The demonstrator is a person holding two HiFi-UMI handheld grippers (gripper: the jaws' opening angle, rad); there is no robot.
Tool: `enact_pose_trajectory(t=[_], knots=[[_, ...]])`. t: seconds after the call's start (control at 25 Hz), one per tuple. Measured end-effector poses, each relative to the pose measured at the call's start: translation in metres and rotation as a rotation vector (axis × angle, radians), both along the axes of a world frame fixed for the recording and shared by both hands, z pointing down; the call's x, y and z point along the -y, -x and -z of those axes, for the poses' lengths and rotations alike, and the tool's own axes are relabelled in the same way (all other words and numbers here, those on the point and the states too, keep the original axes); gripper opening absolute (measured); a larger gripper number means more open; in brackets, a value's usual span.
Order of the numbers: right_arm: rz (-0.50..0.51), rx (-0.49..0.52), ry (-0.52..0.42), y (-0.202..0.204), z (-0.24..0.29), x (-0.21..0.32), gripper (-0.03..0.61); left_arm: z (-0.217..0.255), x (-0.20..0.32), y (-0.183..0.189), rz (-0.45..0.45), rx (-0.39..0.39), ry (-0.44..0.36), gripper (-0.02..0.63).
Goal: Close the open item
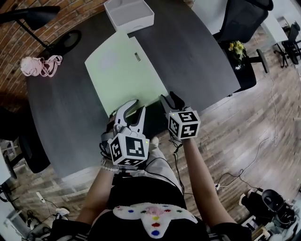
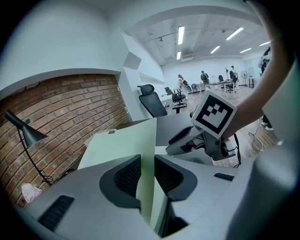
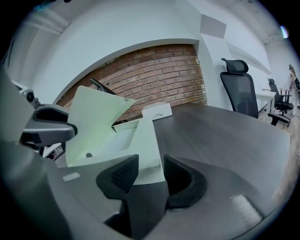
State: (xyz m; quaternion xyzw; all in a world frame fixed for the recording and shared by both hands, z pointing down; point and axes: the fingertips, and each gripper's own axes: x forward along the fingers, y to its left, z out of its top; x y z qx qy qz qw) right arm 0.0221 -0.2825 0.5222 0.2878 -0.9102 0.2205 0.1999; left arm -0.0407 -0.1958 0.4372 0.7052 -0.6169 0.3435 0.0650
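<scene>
A flat pale green box [image 1: 124, 73] lies on the dark table [image 1: 202, 61], its lid [image 3: 93, 112] raised at the near edge over the tray [image 3: 117, 140]. My left gripper [image 1: 138, 107] is at the box's near edge, shut on the lid's front rim [image 2: 147, 140], which stands between both pads. My right gripper [image 1: 169, 98] is open at the box's near right corner. In the right gripper view a corner of the tray [image 3: 150, 164] reaches in between the spread pads, which do not press on it.
A white open-top box [image 1: 129, 14] sits at the table's far edge, a pink bundle [image 1: 35, 66] at the far left, beside a black desk lamp [image 1: 33, 16]. A black office chair [image 1: 244, 19] stands off to the right. The table's near edge is just under my grippers.
</scene>
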Motion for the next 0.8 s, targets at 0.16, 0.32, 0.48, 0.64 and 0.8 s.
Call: enact_pose_trajectory(t=[0.16, 0.32, 0.48, 0.64, 0.8], knots=[[0.021, 0.036, 0.015, 0.001, 0.0, -0.001, 0.145, -0.011, 0.009, -0.007, -0.018, -0.006, 0.03, 0.084], [0.046, 0.042, 0.021, 0.0, 0.0, -0.002, 0.141, -0.025, 0.016, -0.015, -0.039, -0.011, 0.066, 0.084], [0.072, 0.044, 0.022, 0.0, 0.0, -0.002, 0.141, -0.038, 0.023, -0.02, -0.047, -0.026, 0.105, 0.084], [0.075, 0.046, 0.023, -0.008, 0.004, 0.007, 0.121, -0.05, 0.029, -0.024, -0.049, -0.043, 0.144, 0.084], [0.071, 0.054, -0.057, -0.017, 0.026, 0.032, 0.115, -0.059, 0.033, -0.026, -0.055, -0.047, 0.174, 0.084]])
